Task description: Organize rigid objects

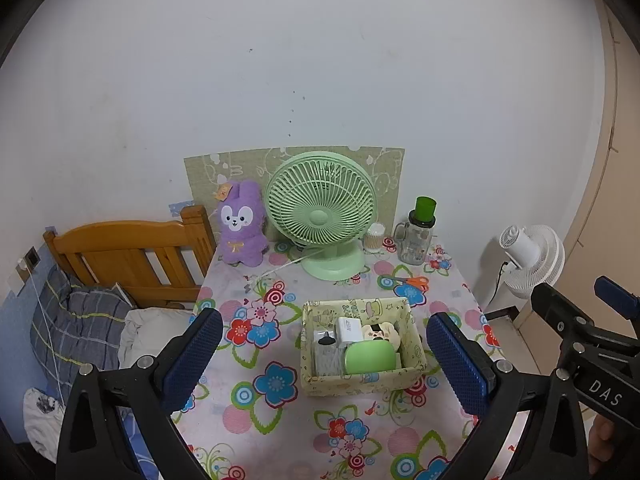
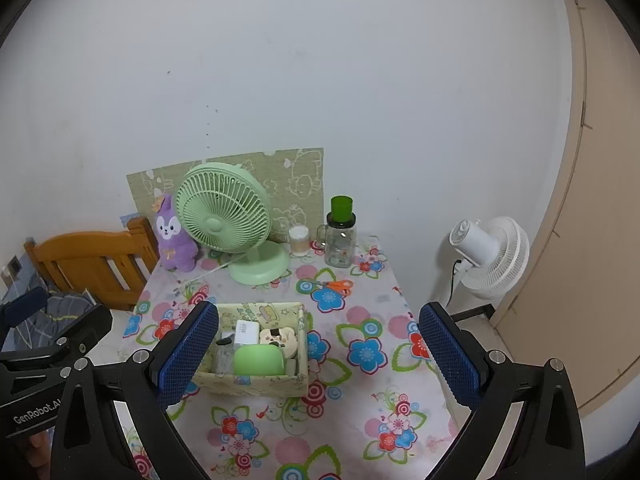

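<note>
A pale patterned box (image 1: 362,383) (image 2: 256,385) sits mid-table on the floral cloth. Inside it lie a green oval case (image 1: 370,356) (image 2: 258,360), a white charger (image 1: 349,329) (image 2: 247,332), a cream bear-shaped item (image 1: 380,333) (image 2: 279,339) and a small clear bottle (image 1: 326,350) (image 2: 224,354). Orange-handled scissors (image 1: 412,282) (image 2: 338,285) lie on the cloth behind the box. My left gripper (image 1: 324,360) hangs open above the near table, the box between its blue pads. My right gripper (image 2: 318,354) is open too, its left pad overlapping the box's left side.
At the back stand a green desk fan (image 1: 322,216) (image 2: 228,216), a purple plush rabbit (image 1: 240,226) (image 2: 174,240), a cotton-swab jar (image 1: 375,238) (image 2: 299,240) and a glass jar with a green cup (image 1: 416,236) (image 2: 340,236). A wooden bed frame (image 1: 132,256) is left, a white floor fan (image 2: 488,254) right.
</note>
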Available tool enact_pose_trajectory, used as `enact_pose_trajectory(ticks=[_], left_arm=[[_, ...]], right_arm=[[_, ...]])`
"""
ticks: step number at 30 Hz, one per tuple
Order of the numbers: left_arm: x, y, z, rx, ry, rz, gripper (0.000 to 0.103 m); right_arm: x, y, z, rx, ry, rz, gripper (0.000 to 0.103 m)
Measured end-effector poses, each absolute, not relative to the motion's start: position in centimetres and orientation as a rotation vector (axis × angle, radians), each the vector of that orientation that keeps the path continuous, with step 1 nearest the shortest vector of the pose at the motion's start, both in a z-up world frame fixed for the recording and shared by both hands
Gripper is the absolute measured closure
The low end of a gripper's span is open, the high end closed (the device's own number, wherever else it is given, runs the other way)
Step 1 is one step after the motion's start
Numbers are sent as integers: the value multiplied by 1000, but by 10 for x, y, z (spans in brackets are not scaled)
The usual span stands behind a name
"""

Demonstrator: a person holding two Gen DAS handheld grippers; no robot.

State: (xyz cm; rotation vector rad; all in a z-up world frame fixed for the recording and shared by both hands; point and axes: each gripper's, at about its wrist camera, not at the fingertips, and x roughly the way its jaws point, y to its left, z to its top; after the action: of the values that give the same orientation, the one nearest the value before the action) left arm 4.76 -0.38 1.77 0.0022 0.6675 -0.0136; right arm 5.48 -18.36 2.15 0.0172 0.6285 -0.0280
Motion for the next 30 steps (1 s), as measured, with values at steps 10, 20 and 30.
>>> enact_pose_trajectory(ticks=[10, 20, 30], left_arm=[[46, -2, 22, -5, 674, -19, 0], [46, -6, 32, 11, 669, -19, 0], [47, -9, 38, 31, 661, -18, 0]], right_arm=[[54, -183, 25, 19, 635, -28, 1], [53, -184, 35, 31, 627, -31, 1], [57, -183, 42, 35, 618, -34, 1]])
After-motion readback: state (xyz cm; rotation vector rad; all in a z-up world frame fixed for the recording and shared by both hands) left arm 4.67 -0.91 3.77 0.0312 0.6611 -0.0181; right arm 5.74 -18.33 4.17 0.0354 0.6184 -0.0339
